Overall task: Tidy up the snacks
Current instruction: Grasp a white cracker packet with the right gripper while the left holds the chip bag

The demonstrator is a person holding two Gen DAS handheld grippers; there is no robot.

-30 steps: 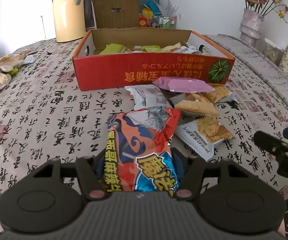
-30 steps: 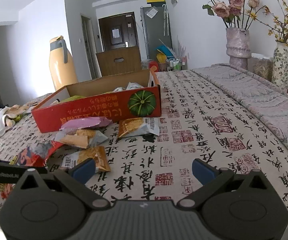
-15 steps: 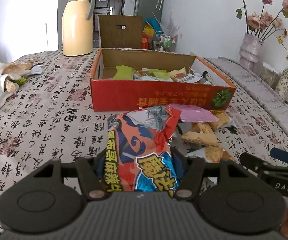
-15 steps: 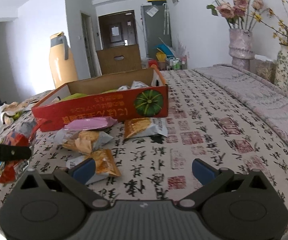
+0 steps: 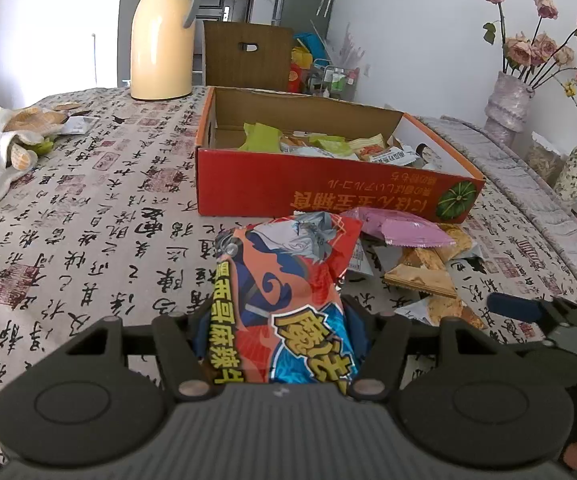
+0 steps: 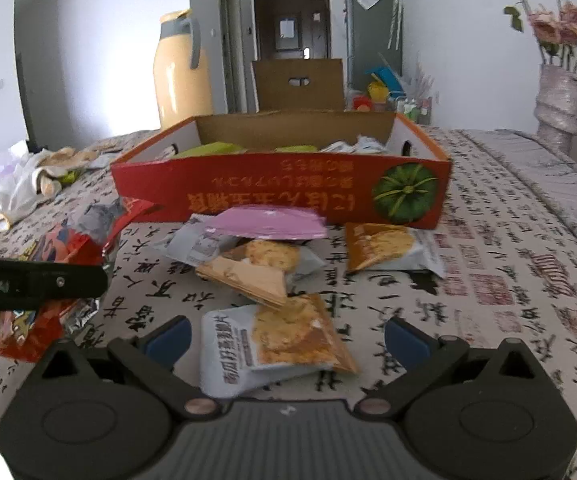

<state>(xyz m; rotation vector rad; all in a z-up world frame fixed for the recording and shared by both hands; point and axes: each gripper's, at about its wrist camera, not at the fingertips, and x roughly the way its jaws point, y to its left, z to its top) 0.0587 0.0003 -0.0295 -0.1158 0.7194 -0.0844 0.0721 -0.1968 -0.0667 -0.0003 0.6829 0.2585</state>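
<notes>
My left gripper is shut on a red and blue snack bag and holds it above the table, short of the red cardboard box. The bag also shows at the left of the right wrist view. The box holds several snack packets. My right gripper is open, low over a grey and orange cracker packet that lies between its fingers. More packets lie in front of the box, topped by a pink packet.
A yellow thermos jug stands behind the box at the left. White bags and wrappers lie at the table's left. Vases with flowers stand at the right. A brown cardboard box stands behind the table.
My left gripper has risen with the snack bag and moved left. My right gripper has swung left and forward, now over the cracker packet.
</notes>
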